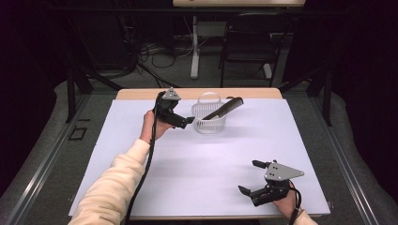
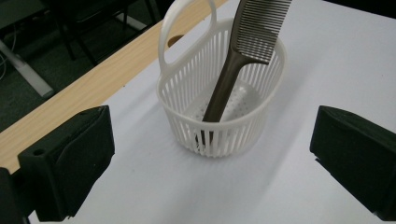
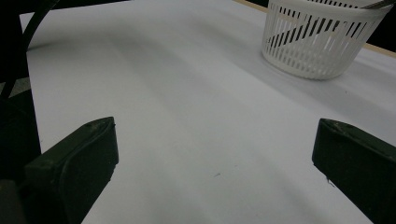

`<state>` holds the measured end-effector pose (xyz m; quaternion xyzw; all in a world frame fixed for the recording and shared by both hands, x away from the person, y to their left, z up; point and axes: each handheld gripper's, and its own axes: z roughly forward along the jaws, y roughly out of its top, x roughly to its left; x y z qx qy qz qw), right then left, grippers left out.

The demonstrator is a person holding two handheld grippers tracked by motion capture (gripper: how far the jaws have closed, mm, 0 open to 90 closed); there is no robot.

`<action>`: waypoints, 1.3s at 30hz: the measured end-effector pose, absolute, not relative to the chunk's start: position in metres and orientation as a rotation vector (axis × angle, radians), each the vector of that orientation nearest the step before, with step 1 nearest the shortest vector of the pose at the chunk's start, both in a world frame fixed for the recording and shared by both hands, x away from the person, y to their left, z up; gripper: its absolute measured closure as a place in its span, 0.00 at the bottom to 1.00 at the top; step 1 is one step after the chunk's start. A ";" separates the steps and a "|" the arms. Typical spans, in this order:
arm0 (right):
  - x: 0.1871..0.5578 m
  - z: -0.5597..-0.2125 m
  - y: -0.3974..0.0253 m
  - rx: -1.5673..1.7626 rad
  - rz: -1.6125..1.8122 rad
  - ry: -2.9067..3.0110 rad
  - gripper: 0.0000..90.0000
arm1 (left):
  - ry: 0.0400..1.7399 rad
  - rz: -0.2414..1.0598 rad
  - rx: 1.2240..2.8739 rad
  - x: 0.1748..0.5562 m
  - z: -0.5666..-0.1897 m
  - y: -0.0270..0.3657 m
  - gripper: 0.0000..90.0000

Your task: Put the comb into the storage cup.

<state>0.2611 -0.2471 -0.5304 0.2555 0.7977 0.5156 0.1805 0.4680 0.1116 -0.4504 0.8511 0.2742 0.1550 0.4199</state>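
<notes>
High view shows, at the left, the left gripper (image 1: 187,120) held just beside the near-left wall of the white basket (image 1: 209,123), its jaws spread wide and clamped on nothing. In the left gripper view the basket (image 2: 219,119) sits straight ahead between those open jaws, a little beyond their tips, with the brown comb (image 2: 243,56) leaning inside it, handle end down on the perforated floor and teeth jutting over the far rim. I judge the step in hand to be either a reach for the basket or a release just made; a next grasp would call for easing forward and closing on the rim or handle loop. Far to the right, the right gripper (image 1: 251,178) rests low near the table's front edge, jaws also apart, well clear of the basket
</notes>
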 end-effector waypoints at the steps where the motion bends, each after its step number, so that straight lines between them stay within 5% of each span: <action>1: 0.261 -0.530 -0.247 0.721 1.457 2.254 0.00 | 0.689 0.392 2.132 0.467 -0.451 0.114 0.00; 39: 0.260 -0.530 -0.247 0.720 1.452 2.256 0.00 | 0.776 0.419 2.147 0.393 -0.474 0.164 0.00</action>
